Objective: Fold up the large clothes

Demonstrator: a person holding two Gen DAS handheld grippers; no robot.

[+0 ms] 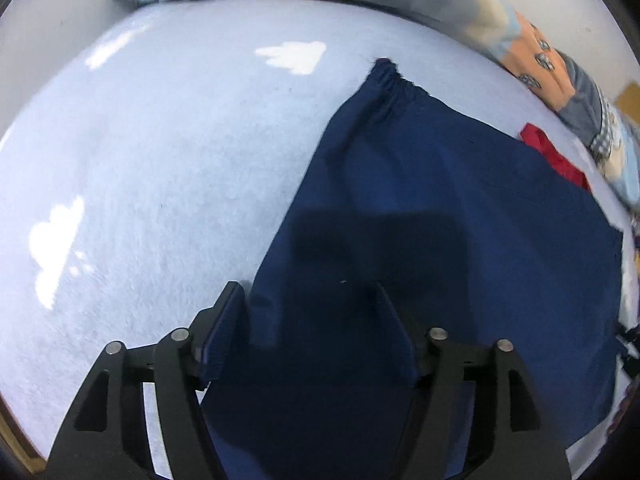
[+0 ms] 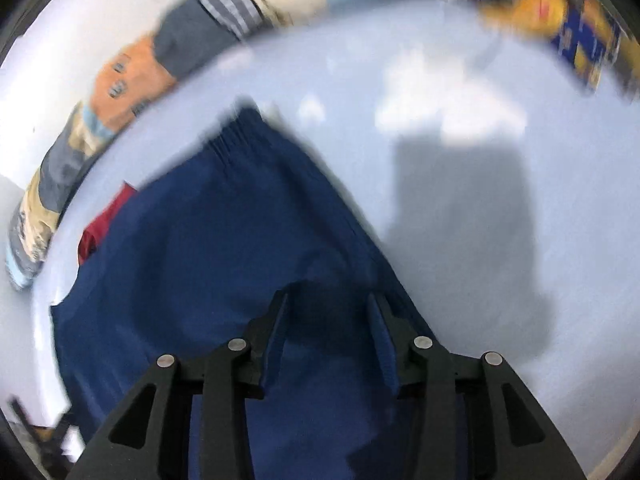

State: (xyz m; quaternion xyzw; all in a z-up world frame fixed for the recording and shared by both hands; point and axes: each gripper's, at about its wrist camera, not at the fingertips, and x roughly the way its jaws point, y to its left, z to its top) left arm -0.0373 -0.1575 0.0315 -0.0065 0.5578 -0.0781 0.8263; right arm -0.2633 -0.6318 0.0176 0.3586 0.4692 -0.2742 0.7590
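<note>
Hovering over a pale blue bed (image 1: 140,180), we are pointing both tools down at the navy garment (image 1: 440,208) lying spread on it. Our left hand-held gripper (image 1: 308,300) is standing released above the cloth's edge; our right hand-held gripper (image 2: 328,304) is likewise gaping, gripping nothing. A red cloth (image 1: 556,156) is peeking from beneath the garment.

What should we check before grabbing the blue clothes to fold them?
1. Left gripper open: ok.
2. Right gripper open: ok.
3. Navy garment under both grippers: ok.
4. Garment lying flat: not ok, creased near the gathered waistband.
5. Red cloth clear of the garment: not ok, it touches the garment's far edge.
6. Bare bedsheet beside the garment: ok.
</note>
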